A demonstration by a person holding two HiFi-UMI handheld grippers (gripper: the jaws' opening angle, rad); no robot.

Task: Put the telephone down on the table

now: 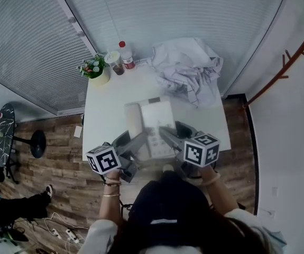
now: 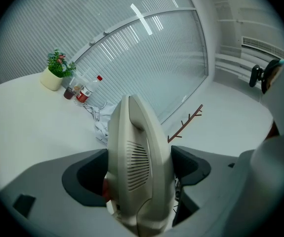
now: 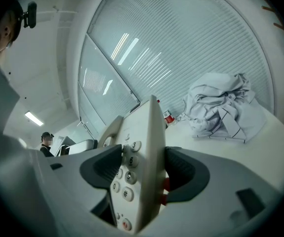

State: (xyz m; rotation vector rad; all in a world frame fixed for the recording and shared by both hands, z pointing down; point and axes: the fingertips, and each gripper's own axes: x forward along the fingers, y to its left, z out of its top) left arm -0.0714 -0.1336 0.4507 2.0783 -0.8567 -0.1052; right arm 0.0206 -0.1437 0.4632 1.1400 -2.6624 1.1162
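Observation:
A beige desk telephone (image 1: 150, 121) with its handset on the left side is held over the white table (image 1: 104, 115), near the front edge. My left gripper (image 1: 139, 143) is shut on its left side, where the handset (image 2: 138, 168) fills the space between the jaws. My right gripper (image 1: 166, 136) is shut on the right side, and the keypad (image 3: 127, 174) shows between its jaws. In both gripper views the phone (image 3: 137, 167) stands on edge, tilted. Whether it touches the table is hidden.
A crumpled white cloth (image 1: 190, 69) lies at the table's back right. A potted plant (image 1: 95, 69), a jar (image 1: 114, 62) and a red-capped bottle (image 1: 126, 55) stand at the back left. Blinds cover the windows behind. A coat rack (image 1: 292, 57) is on the right.

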